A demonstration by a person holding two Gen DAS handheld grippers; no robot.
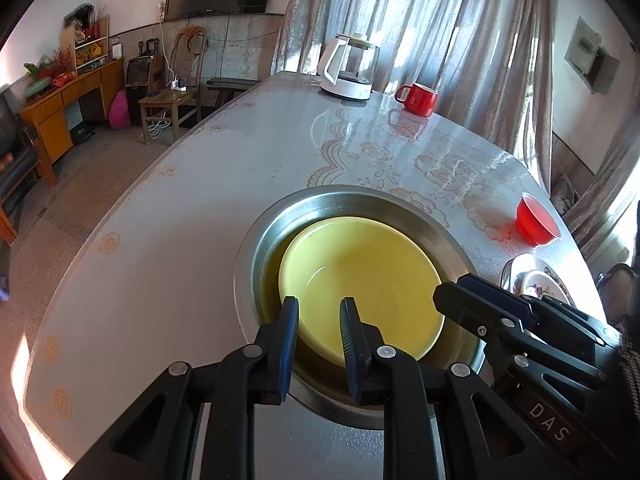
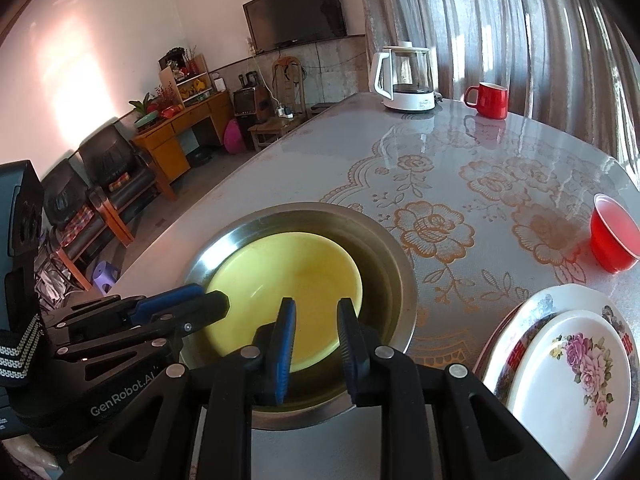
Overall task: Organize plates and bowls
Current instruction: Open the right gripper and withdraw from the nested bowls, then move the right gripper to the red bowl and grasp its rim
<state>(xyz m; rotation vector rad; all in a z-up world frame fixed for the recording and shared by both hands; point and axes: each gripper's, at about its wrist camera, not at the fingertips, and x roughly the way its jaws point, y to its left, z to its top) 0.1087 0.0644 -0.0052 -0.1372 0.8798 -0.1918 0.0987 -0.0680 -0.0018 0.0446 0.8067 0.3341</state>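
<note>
A yellow bowl point(image 1: 368, 272) point(image 2: 288, 280) sits inside a wide steel basin point(image 1: 256, 248) point(image 2: 384, 240) on the flowered table. My left gripper point(image 1: 319, 308) hovers over the bowl's near rim, its blue pads shut down to a narrow gap with nothing held. My right gripper point(image 2: 316, 308) stands likewise over the same rim, shut and empty. Each shows in the other's view: the right gripper point(image 1: 448, 292) at the bowl's right side, the left gripper point(image 2: 216, 300) at its left side. A floral plate point(image 2: 576, 360) lies stacked on a larger plate to the right.
A small red bowl point(image 1: 536, 220) point(image 2: 614, 236) stands at the table's right edge. A red mug point(image 1: 418, 98) point(image 2: 490, 100) and a white kettle point(image 1: 352, 68) point(image 2: 406, 80) are at the far end by the curtain. Chairs and a wooden desk line the room's left.
</note>
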